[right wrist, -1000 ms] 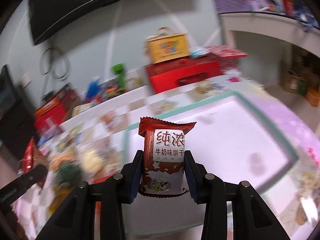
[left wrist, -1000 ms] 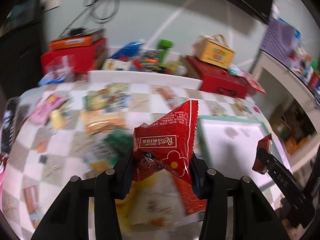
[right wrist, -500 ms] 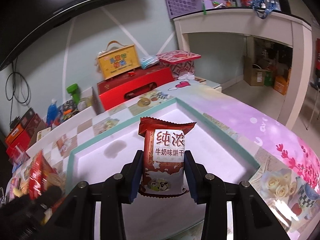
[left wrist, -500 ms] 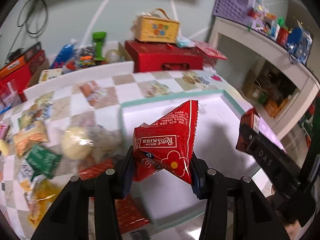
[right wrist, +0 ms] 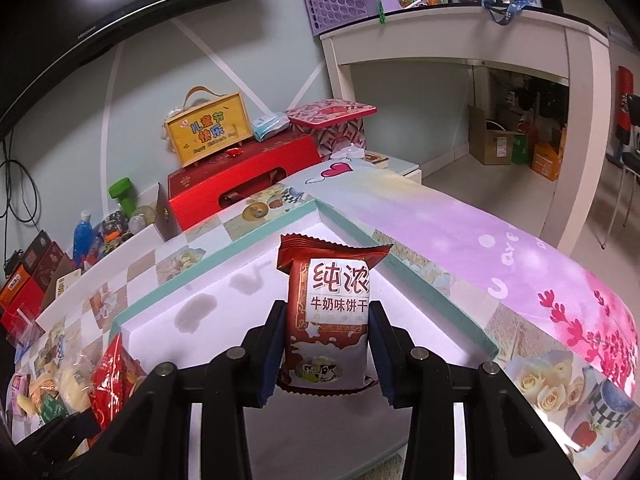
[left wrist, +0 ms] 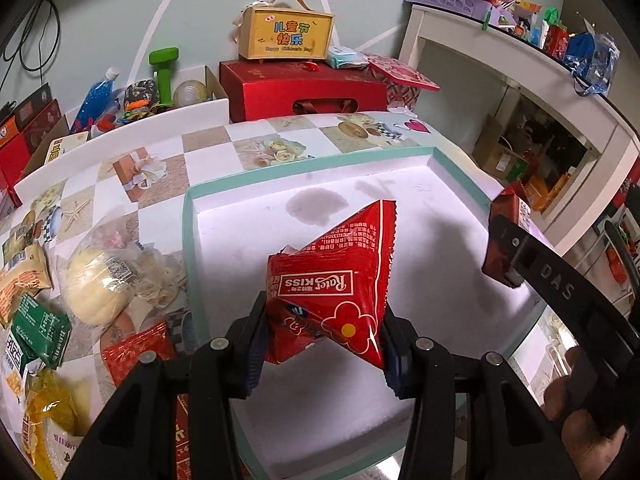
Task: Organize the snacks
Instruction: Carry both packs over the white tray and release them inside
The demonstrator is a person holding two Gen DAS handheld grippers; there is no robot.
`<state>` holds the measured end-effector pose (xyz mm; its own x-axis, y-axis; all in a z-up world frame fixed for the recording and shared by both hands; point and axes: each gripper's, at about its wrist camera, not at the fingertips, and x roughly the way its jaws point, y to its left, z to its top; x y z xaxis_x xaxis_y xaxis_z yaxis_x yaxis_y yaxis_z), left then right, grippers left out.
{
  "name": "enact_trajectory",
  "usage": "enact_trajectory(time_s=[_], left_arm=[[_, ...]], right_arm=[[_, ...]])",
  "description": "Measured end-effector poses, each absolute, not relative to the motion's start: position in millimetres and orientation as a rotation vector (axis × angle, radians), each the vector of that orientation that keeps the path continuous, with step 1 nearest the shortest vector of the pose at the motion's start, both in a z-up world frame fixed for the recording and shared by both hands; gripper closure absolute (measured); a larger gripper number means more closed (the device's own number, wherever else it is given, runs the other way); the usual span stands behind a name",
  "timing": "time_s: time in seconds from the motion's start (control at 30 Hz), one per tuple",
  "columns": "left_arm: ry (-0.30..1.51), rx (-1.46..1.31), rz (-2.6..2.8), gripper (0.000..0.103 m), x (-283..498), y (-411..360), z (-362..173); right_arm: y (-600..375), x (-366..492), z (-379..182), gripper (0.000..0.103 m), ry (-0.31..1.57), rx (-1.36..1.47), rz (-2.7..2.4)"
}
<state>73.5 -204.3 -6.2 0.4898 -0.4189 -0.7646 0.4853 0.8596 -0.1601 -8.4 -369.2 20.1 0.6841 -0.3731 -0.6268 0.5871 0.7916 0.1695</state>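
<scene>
My left gripper (left wrist: 322, 338) is shut on a red triangular Rater Kiss snack packet (left wrist: 340, 284) and holds it above the near part of a white tray with a teal rim (left wrist: 188, 240). My right gripper (right wrist: 326, 354) is shut on a brown and white milk biscuit packet (right wrist: 334, 312), held upright over the same tray (right wrist: 420, 284). The right gripper also shows at the right edge of the left wrist view (left wrist: 508, 256). The red packet shows at the lower left of the right wrist view (right wrist: 114, 376). The tray holds nothing.
Loose snacks lie left of the tray: a pale bun in clear wrap (left wrist: 96, 284), a green packet (left wrist: 36, 336), a yellow packet (left wrist: 48, 428), a red packet (left wrist: 140, 356). A red gift box (left wrist: 304, 88) with a yellow box (left wrist: 286, 36) stands behind. A white desk (right wrist: 460, 36) stands at right.
Both grippers have swung right from the snack pile to over the tray, each still holding its packet. The right gripper has come closer to the left one.
</scene>
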Motion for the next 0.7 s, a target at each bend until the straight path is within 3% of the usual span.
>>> enact_trajectory(time_s=[0.07,0.17,0.43,0.5,0.57,0.7], left_arm=[[0.906,0.081,-0.547,0.052,74.1,-204.8,-6.2],[0.918,0.072,-0.543,0.042,75.2,-204.5,-4.9],[0.909,0.069,-0.541,0.033,70.2,-199.4,8.6],[0.897,0.066,-0.541,0.02,68.5,-197.7,13.4],[0.873,0.069,-0.515,0.01,68.3,-195.0,17.4],[0.807,0.087,-0.416,0.004,69.5,-185.5,23.1]], right_arm=[[-369.9,-7.8,19.6,0.061,0.618,0.377,-0.555],[-369.8,-7.3,19.4,0.061,0.618,0.37,-0.557],[-364.2,-7.0,19.3,0.06,0.625,0.352,-0.535],[-364.2,-6.6,19.5,0.054,0.634,0.354,-0.526],[-364.7,-6.1,18.4,0.026,0.639,0.364,-0.517],[-364.8,-5.6,16.9,0.018,0.646,0.37,-0.511]])
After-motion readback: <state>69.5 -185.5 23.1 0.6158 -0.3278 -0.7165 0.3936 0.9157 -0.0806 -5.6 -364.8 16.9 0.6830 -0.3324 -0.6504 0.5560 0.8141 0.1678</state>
